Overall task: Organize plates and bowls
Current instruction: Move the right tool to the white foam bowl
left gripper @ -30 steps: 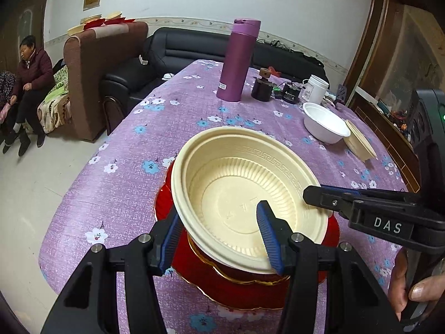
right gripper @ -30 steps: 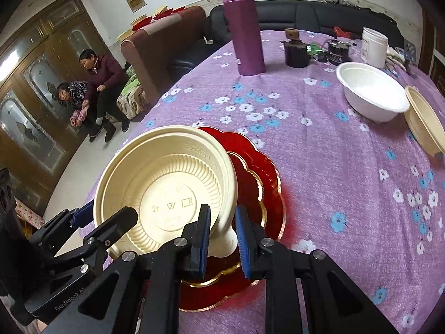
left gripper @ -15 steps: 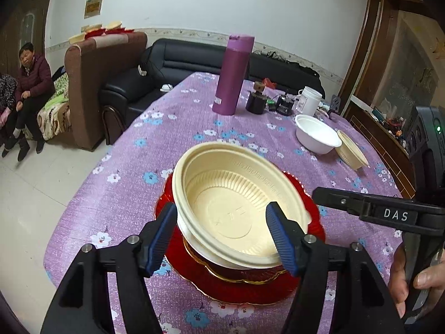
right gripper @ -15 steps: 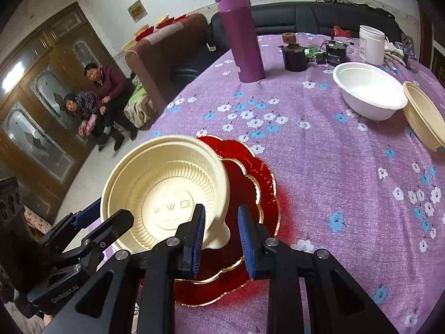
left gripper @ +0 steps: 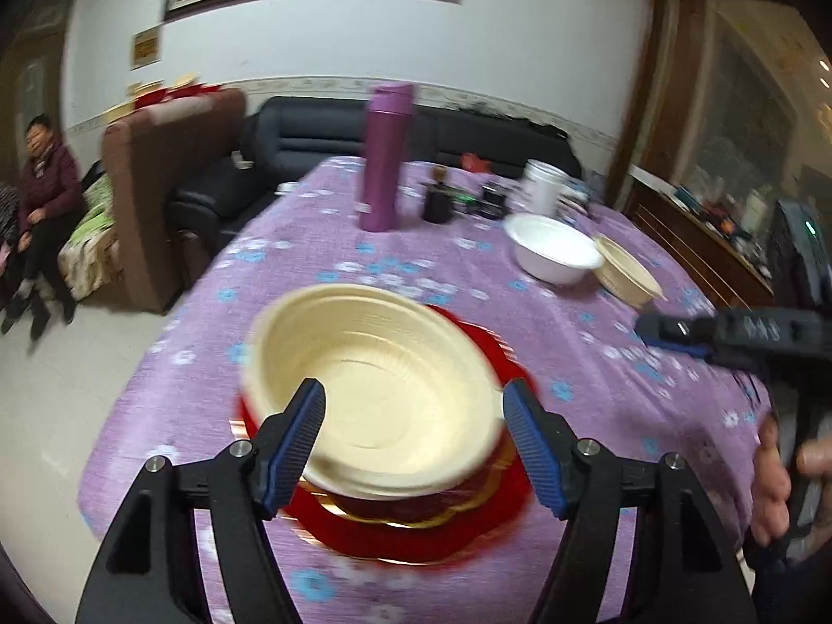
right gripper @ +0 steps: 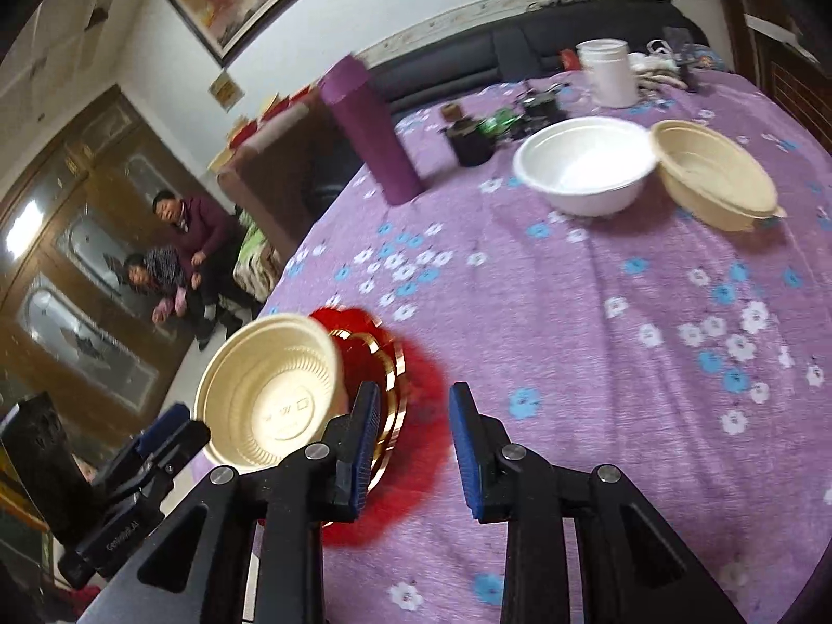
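Purple floral tablecloth is bearing a cream bowl on red plates; left gripper, empty, is spreading wider, while right gripper is gaping empty.

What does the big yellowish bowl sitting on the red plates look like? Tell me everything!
The cream bowl is round, wide and shallow, and looks like thin plastic. It has a flat rim, fine ribs around the inside wall and small stamped marks on its flat bottom. It is empty and sits upright on the stacked red plates with gold edges, near the table's edge. Neither gripper touches it: the left gripper stands around its near side, its jaws opening.
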### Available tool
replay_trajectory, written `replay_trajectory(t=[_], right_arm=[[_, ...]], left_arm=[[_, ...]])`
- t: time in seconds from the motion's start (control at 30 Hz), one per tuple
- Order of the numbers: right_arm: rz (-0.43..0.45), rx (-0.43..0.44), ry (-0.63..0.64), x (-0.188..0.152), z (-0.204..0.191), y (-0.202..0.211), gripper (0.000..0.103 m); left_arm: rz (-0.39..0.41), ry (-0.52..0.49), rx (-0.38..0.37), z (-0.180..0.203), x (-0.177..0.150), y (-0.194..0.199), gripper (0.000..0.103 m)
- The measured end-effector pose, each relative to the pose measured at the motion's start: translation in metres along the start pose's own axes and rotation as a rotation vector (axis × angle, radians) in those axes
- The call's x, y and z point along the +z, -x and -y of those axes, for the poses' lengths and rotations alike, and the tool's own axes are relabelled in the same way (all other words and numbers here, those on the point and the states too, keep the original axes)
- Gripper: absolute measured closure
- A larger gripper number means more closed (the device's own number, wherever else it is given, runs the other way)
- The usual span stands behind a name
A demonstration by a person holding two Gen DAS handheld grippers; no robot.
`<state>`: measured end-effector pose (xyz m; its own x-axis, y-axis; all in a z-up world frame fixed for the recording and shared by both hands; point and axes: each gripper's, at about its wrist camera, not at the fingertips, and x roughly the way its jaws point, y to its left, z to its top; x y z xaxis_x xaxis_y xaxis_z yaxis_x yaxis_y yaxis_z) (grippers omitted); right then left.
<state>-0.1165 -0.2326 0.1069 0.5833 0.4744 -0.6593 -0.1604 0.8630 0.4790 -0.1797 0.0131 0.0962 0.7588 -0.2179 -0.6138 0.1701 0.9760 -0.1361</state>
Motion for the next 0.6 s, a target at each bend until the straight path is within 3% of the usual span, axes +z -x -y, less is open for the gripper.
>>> replay_trajectory(t=[0.1, 0.3, 0.4, 0.6], right_arm=[[0.027, -0.02, -0.054, 0.004, 0.023, 0.009, 0.069], [0.038, -0.065, -0.142, 0.006, 0.071, 0.009, 0.068], [0.022, -0.09, -0.177, 0.01, 0.093, 0.005, 0.068], [0.041, -0.152, -0.201, 0.042, 0.115, 0.002, 0.068]], left_arm=[[-0.023, -0.08, -0.044, 0.035, -0.007, -0.009, 0.032], [-0.159, -0.239, -0.134, 0.114, -0.031, -0.063, 0.032], [-0.183, -0.316, -0.115, 0.143, -0.034, -0.09, 0.032], [-0.213, -0.356, -0.069, 0.169, -0.028, -0.138, 0.032]])
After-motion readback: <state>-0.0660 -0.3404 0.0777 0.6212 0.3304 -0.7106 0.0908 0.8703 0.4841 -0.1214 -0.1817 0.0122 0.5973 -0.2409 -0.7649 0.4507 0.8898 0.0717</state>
